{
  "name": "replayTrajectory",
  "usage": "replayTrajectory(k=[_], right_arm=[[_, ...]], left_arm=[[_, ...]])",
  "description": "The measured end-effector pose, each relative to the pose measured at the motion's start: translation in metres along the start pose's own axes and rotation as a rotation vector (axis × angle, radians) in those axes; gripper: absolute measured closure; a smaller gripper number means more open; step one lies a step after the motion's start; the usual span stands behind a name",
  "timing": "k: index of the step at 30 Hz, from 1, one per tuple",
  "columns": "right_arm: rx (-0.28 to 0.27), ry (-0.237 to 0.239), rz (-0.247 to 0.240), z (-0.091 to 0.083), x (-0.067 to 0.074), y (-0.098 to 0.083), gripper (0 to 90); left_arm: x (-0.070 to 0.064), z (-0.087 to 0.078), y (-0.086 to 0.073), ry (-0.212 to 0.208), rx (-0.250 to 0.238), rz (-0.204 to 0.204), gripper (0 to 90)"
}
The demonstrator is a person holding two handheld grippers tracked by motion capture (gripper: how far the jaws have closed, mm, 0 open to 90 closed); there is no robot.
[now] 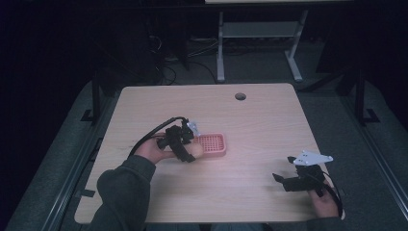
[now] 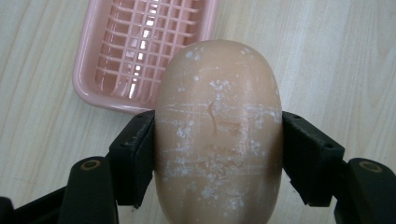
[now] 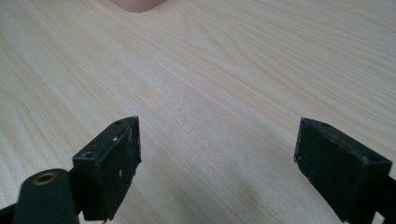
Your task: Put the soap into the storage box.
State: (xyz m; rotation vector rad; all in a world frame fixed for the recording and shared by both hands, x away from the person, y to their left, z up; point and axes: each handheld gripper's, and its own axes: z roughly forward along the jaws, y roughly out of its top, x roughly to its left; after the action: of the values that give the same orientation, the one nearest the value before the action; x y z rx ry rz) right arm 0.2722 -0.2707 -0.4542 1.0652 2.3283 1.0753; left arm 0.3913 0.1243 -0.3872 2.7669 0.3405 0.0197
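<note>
Soap bar (image 2: 218, 135) — clamped between the left gripper (image 1: 188, 147) jaws, just beside the pink tray (image 1: 213, 144) mid-worktop (image 1: 250, 125). Right gripper (image 3: 217, 163) — jaws apart, near the right front corner.

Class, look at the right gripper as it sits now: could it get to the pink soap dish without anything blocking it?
Probably yes. The right gripper is open over bare table, and nothing lies between it and the pink soap dish. The left gripper, holding the soap bar, crowds the dish's near-left edge, so approach from the right.
</note>
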Motion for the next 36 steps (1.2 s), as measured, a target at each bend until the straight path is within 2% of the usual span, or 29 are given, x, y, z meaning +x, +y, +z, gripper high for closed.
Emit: replayTrajectory(k=[8,11,14,23,36], right_arm=[[-0.002,0.001,0.000,0.000,0.000,0.000,14.1],[-0.002,0.001,-0.001,0.000,-0.001,0.000,14.1],[-0.003,0.001,0.000,0.000,-0.001,0.000,14.2],[-0.005,0.002,0.001,-0.001,-0.001,-0.001,14.1],[-0.010,0.004,0.000,-0.001,0.000,0.000,14.1]], left_arm=[[0.003,0.001,0.009,-0.001,0.009,0.011,32.4],[0.005,0.001,0.011,0.002,-0.005,0.010,32.5],[0.006,0.002,0.013,0.004,0.009,0.013,32.5],[0.009,0.001,0.021,0.008,0.010,0.021,32.4],[0.014,0.002,0.039,0.012,-0.006,0.038,32.4]])
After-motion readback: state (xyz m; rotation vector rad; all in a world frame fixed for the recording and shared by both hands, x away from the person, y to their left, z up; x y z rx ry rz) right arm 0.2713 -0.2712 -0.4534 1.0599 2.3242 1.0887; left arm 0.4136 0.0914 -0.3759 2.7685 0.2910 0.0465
